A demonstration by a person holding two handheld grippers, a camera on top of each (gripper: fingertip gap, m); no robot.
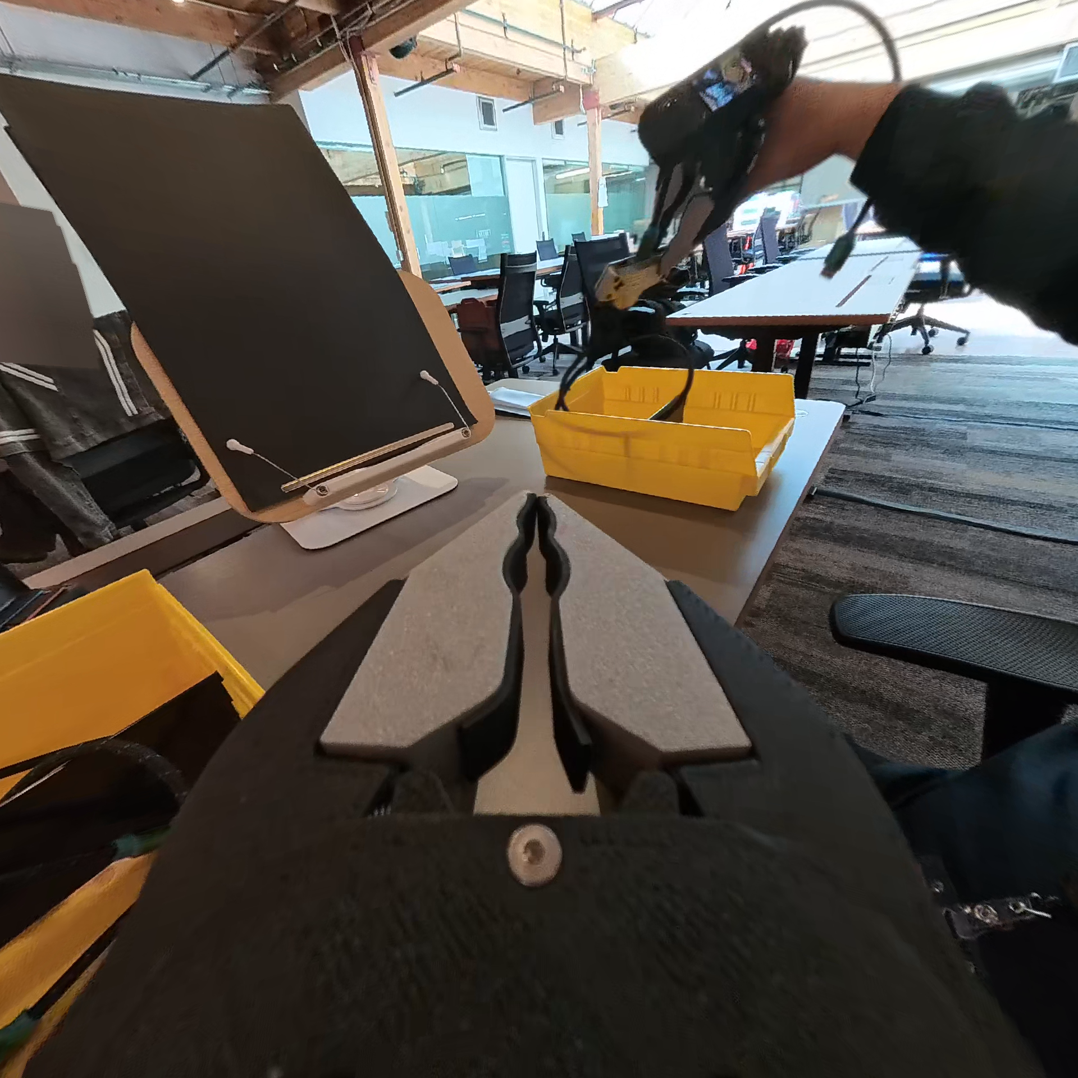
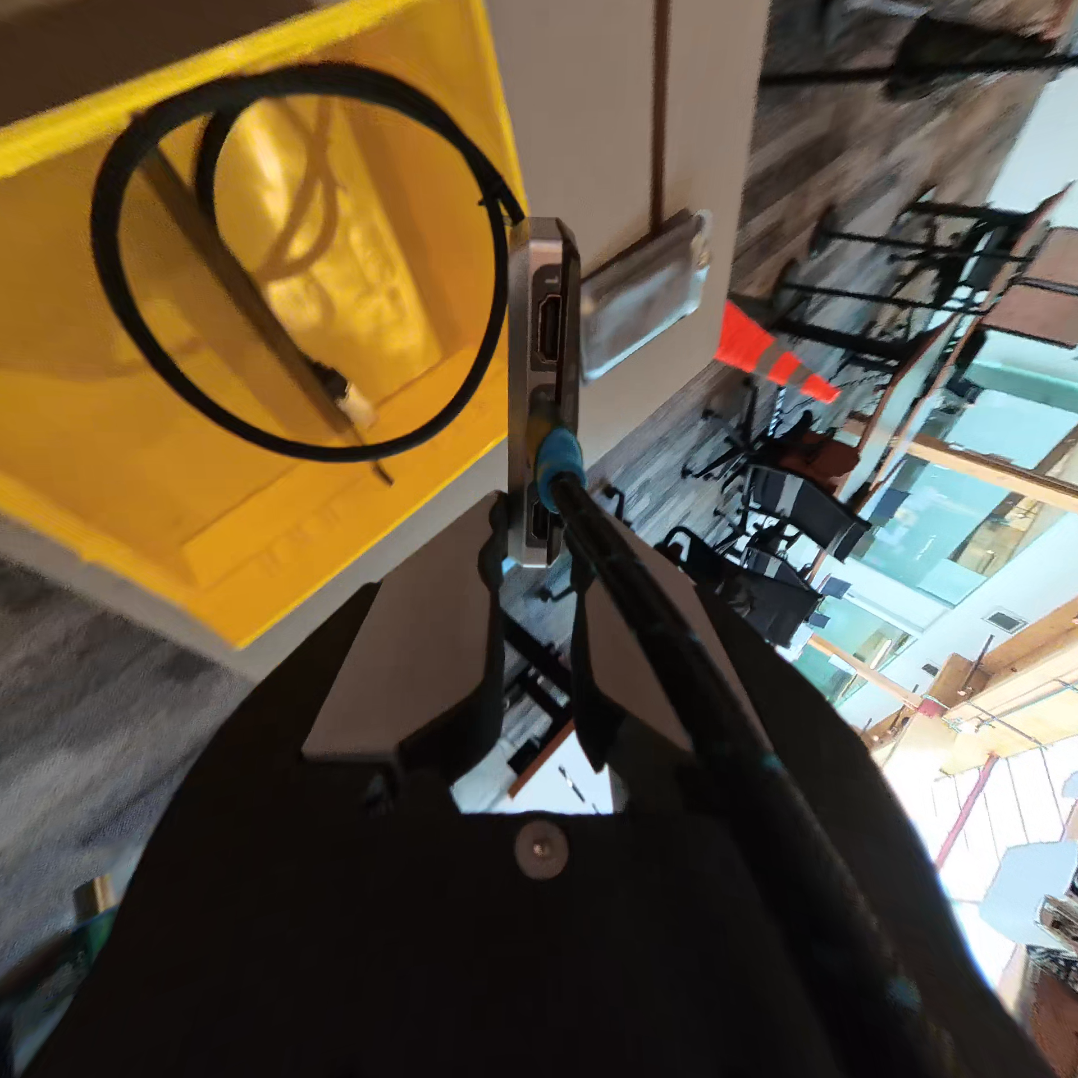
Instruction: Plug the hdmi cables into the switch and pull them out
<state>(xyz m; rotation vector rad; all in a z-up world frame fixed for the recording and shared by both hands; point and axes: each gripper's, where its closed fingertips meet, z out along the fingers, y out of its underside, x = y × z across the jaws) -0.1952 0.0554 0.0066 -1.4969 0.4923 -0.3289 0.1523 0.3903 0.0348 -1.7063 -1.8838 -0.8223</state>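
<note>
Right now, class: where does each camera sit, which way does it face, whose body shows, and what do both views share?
Left wrist view: on the shut left gripper, low over the desk, facing the yellow bin; a sleeved arm holds up the right gripper.
Right wrist view: on the right gripper, tilted above that bin, clamping the switch; no body shows.
Shared: bin, switch.

On my desk [image 1: 326, 589] a black tilted board [image 1: 233, 303] in a pale wooden frame stands on a white base, with a yellow bin [image 1: 659, 449] to its right near the desk's far edge and another yellow bin [image 1: 111, 659] close by me on the left. Beyond them I see black office chairs [image 1: 519, 309] around long white tables [image 1: 799, 297] on grey carpet [image 1: 933, 461]. An orange cone with grey bands [image 2: 776, 361] shows among chairs farther off.
</note>
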